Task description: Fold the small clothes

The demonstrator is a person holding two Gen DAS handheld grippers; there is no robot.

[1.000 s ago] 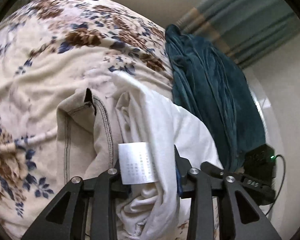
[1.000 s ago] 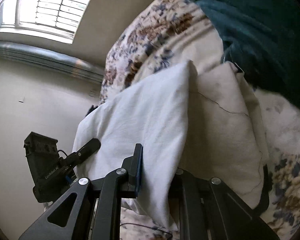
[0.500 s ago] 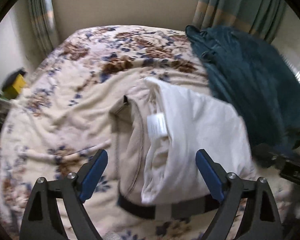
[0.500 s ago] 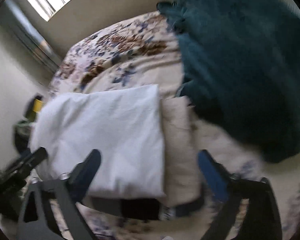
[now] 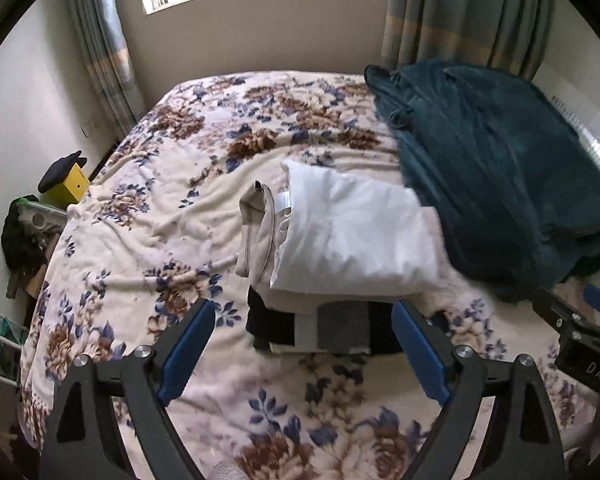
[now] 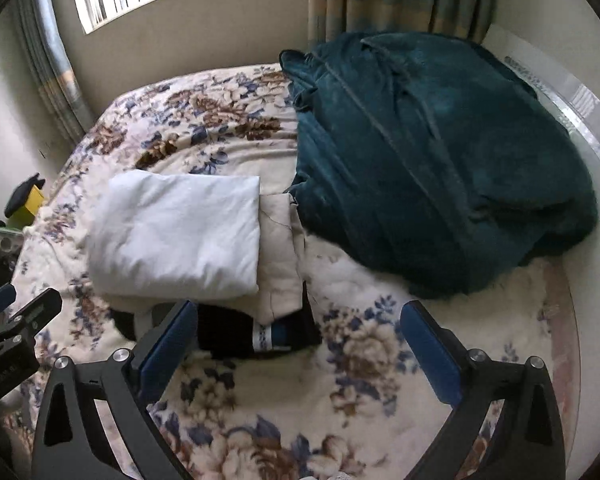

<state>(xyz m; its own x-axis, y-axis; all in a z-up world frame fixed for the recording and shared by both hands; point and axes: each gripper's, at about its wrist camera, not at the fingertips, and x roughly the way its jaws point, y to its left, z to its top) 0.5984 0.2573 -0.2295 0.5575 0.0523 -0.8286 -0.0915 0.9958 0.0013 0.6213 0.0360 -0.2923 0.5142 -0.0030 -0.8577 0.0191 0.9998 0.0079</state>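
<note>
A: What has changed in the last second?

B: Both tools have let go. A second ago the left hand-held gripper (image 5: 300, 356) and the right hand-held gripper (image 6: 300, 354) were pinched on the white garment (image 5: 356, 236). Now each stands wide and holds nothing, pulled back toward the near edge of the bed (image 5: 148, 216).

A: And where is the garment?

B: It lies folded into a flat rectangle on top of the pile, in the middle of the bed. Under it sits a folded beige garment (image 5: 260, 236), sticking out on the left, and below that a dark garment (image 5: 272, 320) at the near side.

A: Anything close to it?

B: The teal blanket (image 5: 500, 184) is heaped just to the right, its edge touching the pile or nearly so; I cannot tell which. A yellow box (image 5: 70, 188) stands off the bed, far left.

A: So what does this mean for the job?

B: I judge this piece finished: folded, stacked and released. No loose small clothes show on the bed, so either the work is ending or the next item lies out of sight.
</note>
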